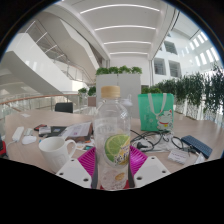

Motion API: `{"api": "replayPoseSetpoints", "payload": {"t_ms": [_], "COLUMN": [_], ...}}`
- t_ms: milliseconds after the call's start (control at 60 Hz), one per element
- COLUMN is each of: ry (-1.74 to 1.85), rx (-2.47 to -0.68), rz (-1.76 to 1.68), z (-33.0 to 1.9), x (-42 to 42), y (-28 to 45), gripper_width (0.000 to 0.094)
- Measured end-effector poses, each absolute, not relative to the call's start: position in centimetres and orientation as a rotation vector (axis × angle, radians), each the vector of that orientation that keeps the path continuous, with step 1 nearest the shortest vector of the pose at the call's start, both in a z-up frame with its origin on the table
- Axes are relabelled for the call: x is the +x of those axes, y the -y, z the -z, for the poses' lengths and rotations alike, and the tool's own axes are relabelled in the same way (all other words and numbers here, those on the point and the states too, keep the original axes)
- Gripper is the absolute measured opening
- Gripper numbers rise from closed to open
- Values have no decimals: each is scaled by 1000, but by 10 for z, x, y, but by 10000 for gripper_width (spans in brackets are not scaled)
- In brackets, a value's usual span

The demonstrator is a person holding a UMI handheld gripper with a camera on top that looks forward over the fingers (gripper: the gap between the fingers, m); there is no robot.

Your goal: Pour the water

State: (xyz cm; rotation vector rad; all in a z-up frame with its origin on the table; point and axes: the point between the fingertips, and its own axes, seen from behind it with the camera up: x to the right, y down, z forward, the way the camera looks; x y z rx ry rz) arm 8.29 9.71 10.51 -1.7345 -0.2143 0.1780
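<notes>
On the left of the light wooden desk (30, 128) we see a white ceramic mug (55, 150) with its handle facing right, standing just left of the tongs (113, 166). Between the fingers stands a clear plastic bottle (112, 140) with a pale cap and a lime-slice label; both magenta pads (89, 160) press against its sides, so we hold it upright. Behind it to the right stands a green paper bag (156, 110), and black cables (160, 145) trail across the desk.
</notes>
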Motion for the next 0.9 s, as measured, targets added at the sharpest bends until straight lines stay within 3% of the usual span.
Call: {"api": "replayPoseSetpoints", "payload": {"t_ms": [100, 117, 267, 383, 467, 550, 700, 900], "ry": [154, 139, 150, 165, 200, 250, 240, 110], "rx": [-1722, -1720, -1674, -1741, -1815, -1871, -1872, -1858], "rz": [-192, -204, -208, -180, -156, -90, -41, -66], "z": [-63, -85, -89, -86, -81, -84, -111, -180], "x": [83, 97, 97, 96, 96, 101, 104, 76], "y": [-100, -94, -93, -93, -87, -68, -29, 57], "gripper_width": [432, 428, 432, 503, 582, 845, 840, 842]}}
